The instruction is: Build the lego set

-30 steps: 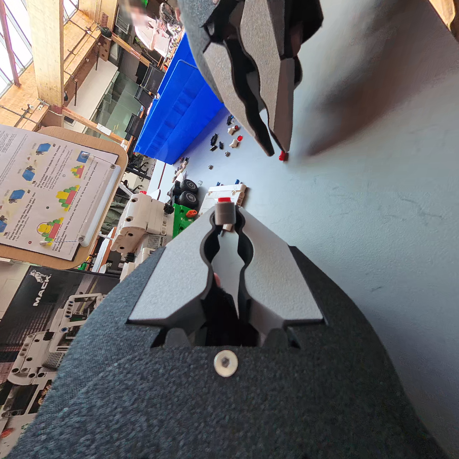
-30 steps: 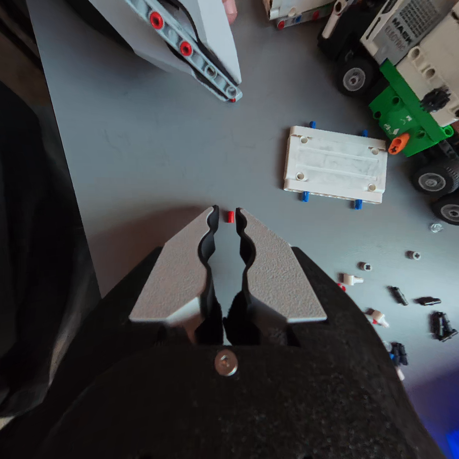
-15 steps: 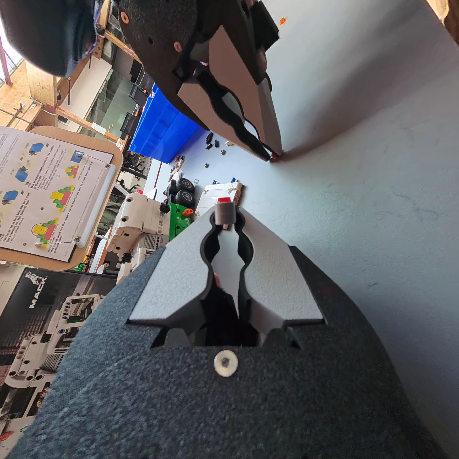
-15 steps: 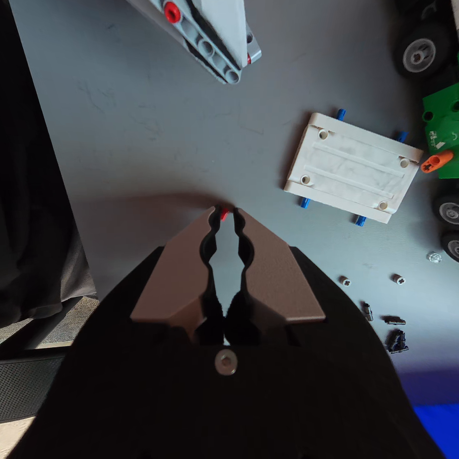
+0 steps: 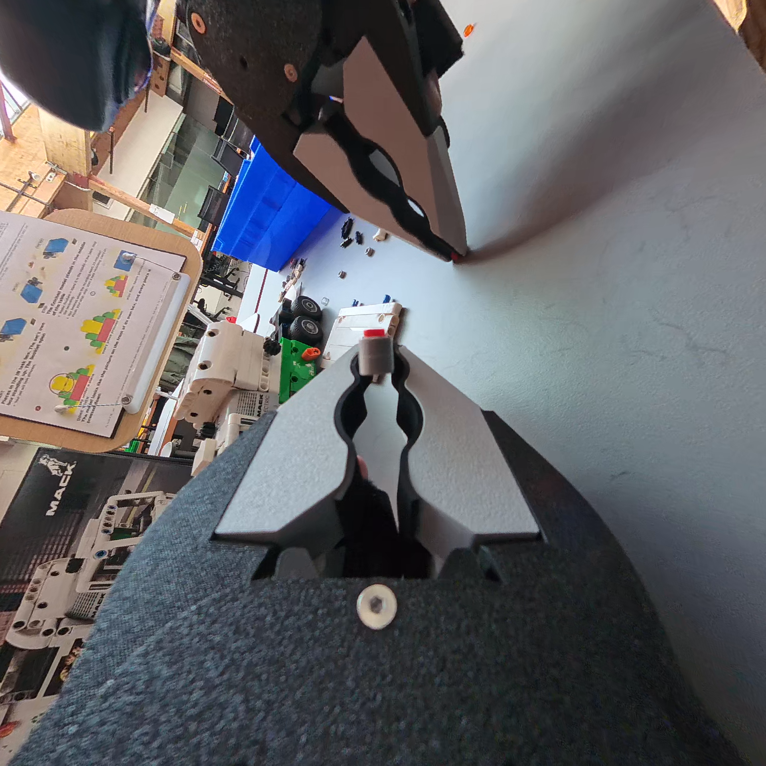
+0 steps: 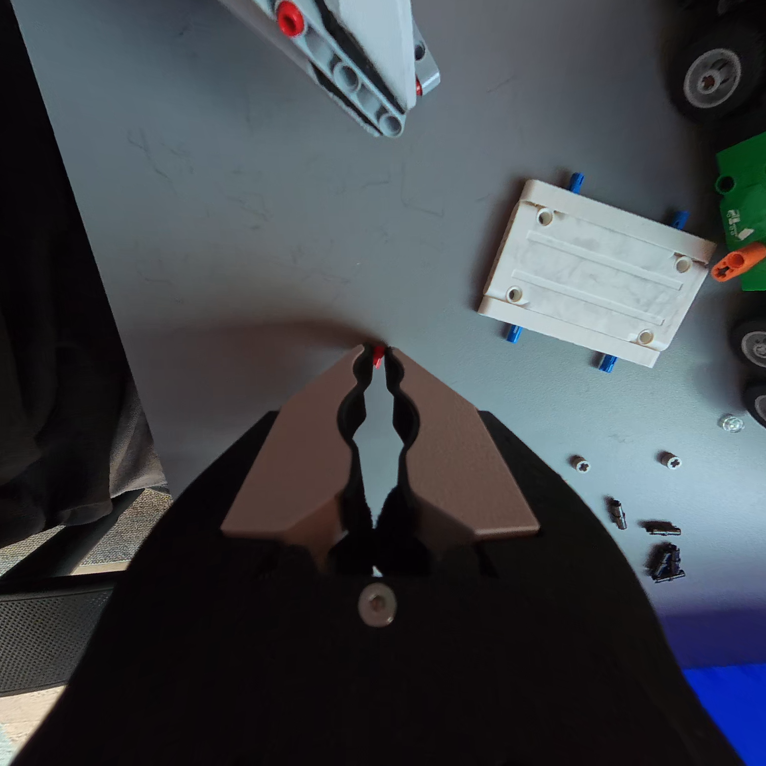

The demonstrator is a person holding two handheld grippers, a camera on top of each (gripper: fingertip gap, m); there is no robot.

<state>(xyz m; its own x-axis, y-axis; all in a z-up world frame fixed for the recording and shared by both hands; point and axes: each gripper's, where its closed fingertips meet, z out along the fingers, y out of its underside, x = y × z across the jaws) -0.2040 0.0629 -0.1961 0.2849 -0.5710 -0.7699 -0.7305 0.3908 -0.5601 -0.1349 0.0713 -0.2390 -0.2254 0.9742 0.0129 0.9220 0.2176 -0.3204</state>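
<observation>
My right gripper (image 6: 376,355) is down at the grey table and shut on a small red pin (image 6: 377,359) held between its tips. It also shows in the left wrist view (image 5: 454,256), tips touching the table. My left gripper (image 5: 375,364) is shut on a grey holed beam (image 5: 374,356), seen end-on with a red pin on top. In the right wrist view that beam (image 6: 364,93) sticks out of the left fingers above the table, carrying red pins. A white panel (image 6: 592,273) with blue pins lies flat to the right.
A part-built white and green truck (image 5: 236,373) with black wheels (image 6: 711,78) stands beyond the panel. Small black and tan pins (image 6: 663,559) lie scattered at the right. A blue bin (image 5: 269,224), an instruction sheet (image 5: 74,323) and the set's box (image 5: 62,539) are at the table's far side. About 9 cm separates my left fingertips from my right.
My right gripper came down over the loose red pin and closed on it at the table. My left gripper kept the grey beam and barely moved.
</observation>
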